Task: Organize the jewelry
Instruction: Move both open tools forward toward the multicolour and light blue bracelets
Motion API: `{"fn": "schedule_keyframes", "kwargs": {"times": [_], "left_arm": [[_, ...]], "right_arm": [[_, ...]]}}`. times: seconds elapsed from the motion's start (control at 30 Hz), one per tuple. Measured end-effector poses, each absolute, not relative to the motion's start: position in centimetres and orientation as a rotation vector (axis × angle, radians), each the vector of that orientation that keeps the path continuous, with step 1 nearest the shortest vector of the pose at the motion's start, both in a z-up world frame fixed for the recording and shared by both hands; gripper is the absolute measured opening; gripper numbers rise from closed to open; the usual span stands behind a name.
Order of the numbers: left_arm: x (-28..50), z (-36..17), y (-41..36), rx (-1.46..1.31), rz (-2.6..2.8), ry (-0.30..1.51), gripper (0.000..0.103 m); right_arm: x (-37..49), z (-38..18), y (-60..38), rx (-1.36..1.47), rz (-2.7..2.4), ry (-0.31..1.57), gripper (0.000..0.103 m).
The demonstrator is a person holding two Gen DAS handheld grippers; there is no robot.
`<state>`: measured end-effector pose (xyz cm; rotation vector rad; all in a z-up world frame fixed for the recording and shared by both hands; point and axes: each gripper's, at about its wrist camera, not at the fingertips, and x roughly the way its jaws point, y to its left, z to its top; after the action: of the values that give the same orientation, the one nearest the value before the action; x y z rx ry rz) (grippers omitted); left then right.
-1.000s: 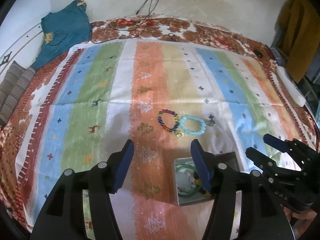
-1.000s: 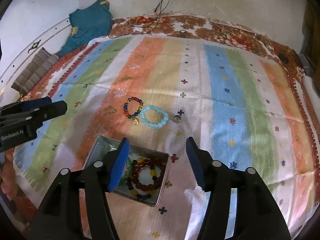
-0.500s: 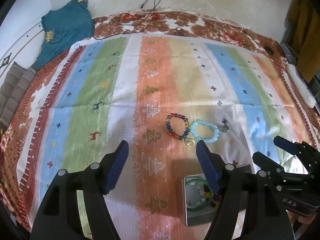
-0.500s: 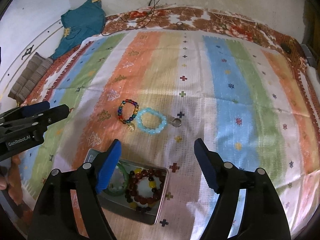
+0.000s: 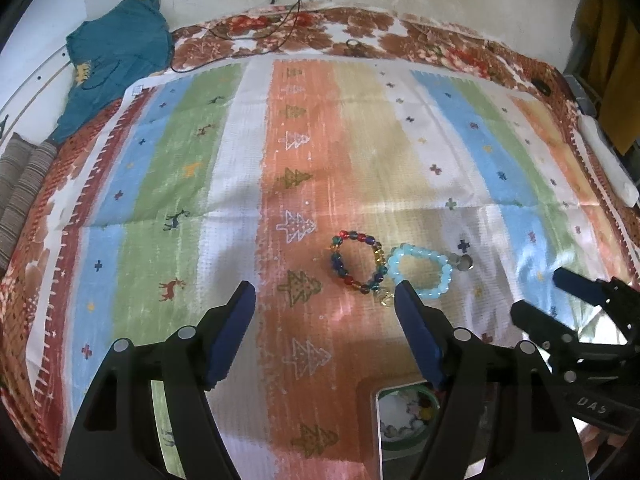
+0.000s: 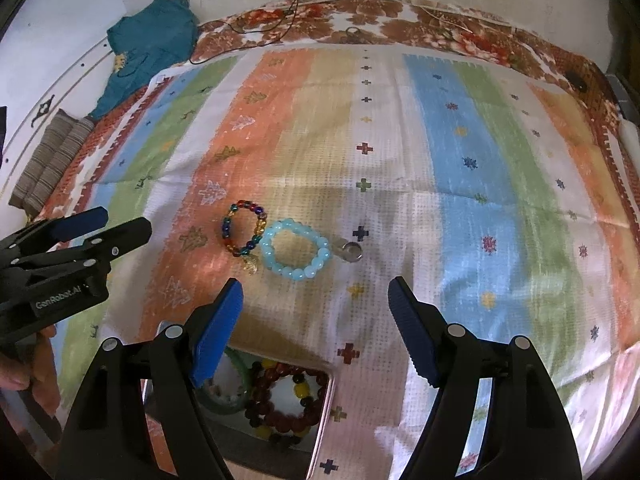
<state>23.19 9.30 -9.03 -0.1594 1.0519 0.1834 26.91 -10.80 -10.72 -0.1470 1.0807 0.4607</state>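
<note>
A multicoloured bead bracelet (image 5: 357, 261) (image 6: 244, 233) with a small gold charm lies on the striped cloth beside a light blue bead bracelet (image 5: 421, 271) (image 6: 296, 254). A small silver ring (image 5: 464, 263) (image 6: 352, 251) lies just right of the blue one. A metal tin (image 6: 320, 412) (image 5: 378, 432) near the front holds a dark red bead bracelet (image 6: 286, 398) and a green bangle (image 6: 224, 394). My left gripper (image 5: 324, 296) is open and empty, short of the bracelets. My right gripper (image 6: 314, 292) is open and empty, above the tin's far edge.
A striped cloth (image 5: 240, 160) covers a floral bedspread (image 5: 400, 36). A teal garment (image 5: 116, 60) and a striped cushion (image 5: 20, 184) lie at the far left. Cables (image 5: 288, 8) run along the far edge by the wall.
Both grippers have moved forward over the cloth toward the bracelets. The tin has slid toward the bottom of both views. Both stay open.
</note>
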Motion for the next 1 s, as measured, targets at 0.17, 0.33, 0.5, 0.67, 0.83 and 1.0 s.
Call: {"fn": "schedule_keyframes", "kwargs": {"times": [0.17,0.33,0.5,0.67,0.83,1.0], "left_arm": [[23.9,-10.0,10.0,-0.183,0.176,1.075,0.072],[24.7,-11.0,10.1,-0.197,0.158,1.100,0.072],[25.6,-12.0,10.3,-0.203,0.143,1.120,0.072],[26.7,-13.3,10.6,-0.217,0.142,1.146,0.072],[27.6,-14.2,10.5,-0.192,0.143,1.161,0.072],[28.4,-14.9,10.7,-0.175,0.138,1.168,0.072]], "right_arm": [[27.5,-11.2,-10.4,-0.144,0.462,1.100,0.075],[28.5,-12.0,-10.5,-0.086,0.473,1.152,0.075],[29.7,-13.2,-10.5,-0.040,0.459,1.202,0.075],[30.4,-14.6,-10.0,-0.040,0.449,1.239,0.075],[31.4,-15.6,-9.7,-0.023,0.426,1.267,0.075],[32.3,-16.7,-9.7,0.006,0.404,1.303,0.075]]}}
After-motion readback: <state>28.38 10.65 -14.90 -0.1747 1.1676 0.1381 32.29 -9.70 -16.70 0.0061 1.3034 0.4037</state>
